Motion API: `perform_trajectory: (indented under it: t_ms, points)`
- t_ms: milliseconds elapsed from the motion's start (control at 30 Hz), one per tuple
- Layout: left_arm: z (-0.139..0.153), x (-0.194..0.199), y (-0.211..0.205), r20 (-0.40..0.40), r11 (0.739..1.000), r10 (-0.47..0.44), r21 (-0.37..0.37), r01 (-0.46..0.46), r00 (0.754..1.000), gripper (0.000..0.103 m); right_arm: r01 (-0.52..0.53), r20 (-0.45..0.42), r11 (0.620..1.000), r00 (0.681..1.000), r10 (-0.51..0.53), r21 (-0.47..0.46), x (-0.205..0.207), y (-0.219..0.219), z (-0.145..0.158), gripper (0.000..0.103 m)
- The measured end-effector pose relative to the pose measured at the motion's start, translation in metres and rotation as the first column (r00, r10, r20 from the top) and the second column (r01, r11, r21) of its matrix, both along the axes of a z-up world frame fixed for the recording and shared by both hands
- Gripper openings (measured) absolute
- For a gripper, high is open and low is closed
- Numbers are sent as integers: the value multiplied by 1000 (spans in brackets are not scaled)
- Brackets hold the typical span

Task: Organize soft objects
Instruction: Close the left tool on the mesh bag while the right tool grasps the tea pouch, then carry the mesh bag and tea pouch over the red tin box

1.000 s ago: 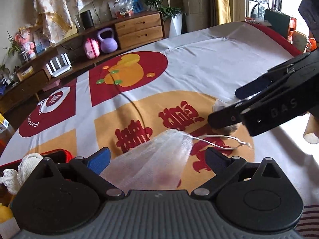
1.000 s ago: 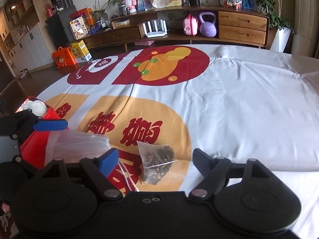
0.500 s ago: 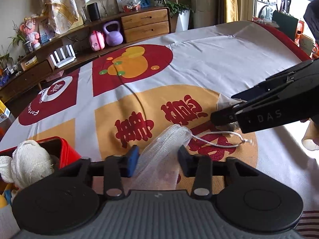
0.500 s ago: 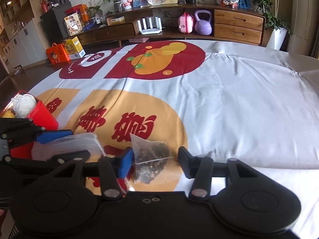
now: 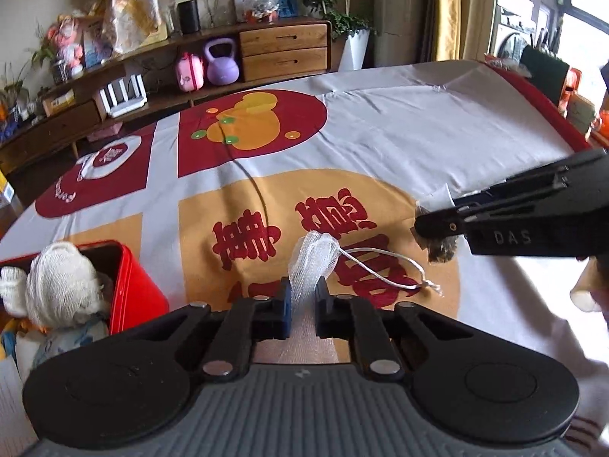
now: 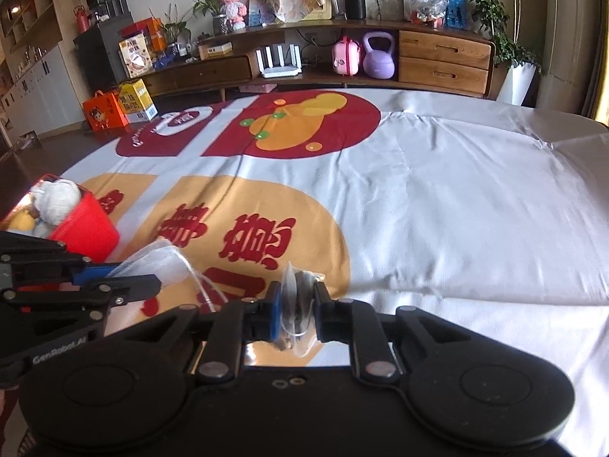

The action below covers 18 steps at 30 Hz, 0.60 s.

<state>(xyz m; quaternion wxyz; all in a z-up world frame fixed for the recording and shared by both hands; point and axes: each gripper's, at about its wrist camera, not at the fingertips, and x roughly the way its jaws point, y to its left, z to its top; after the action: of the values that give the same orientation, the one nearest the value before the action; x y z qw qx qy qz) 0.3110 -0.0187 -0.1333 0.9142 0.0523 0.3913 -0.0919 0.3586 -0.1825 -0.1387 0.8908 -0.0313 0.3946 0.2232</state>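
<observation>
My left gripper [image 5: 302, 297] is shut on a white mesh drawstring pouch [image 5: 312, 257], its white cord [image 5: 384, 270] trailing over the cloth. The pouch also shows in the right wrist view [image 6: 160, 261]. My right gripper [image 6: 297, 304] is shut on a clear sachet of dark dried bits [image 6: 295, 301]; in the left wrist view the sachet [image 5: 437, 228] hangs from that gripper's tips, just above the cloth. A red box [image 5: 133, 282] at the left holds a white knitted bundle [image 5: 57, 282] and other soft things.
The table wears a white cloth [image 6: 437, 198] with red and orange prints. A wooden sideboard [image 6: 441, 57] with a purple kettlebell [image 6: 377, 57] stands beyond the far edge. Cartons [image 6: 118, 108] sit on the floor at far left.
Both grippers have closed: the left on the mesh pouch, the right on the sachet. Both bags now sit pinched and lifted slightly off the cloth.
</observation>
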Motion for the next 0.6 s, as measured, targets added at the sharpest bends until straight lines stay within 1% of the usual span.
perform_trajectory:
  t_ms: [200,400,467,600]
  points:
    - [15,-14,5,-19,996,47,-71,-48,999,10,-9,10,1000,1000,9,24,-23,-4,22,16]
    - [36,-38,9,-9,993,79,-91,-79,997,10,-29,17,998,999,28,60,-51,-8,48,16]
    - [43,-46,12,-6,990,86,-111,-86,996,10,-39,16,997,999,38,70,-60,-8,56,16]
    - [57,-62,16,12,989,99,-108,-97,995,10,-64,14,994,998,63,90,-77,-4,72,16]
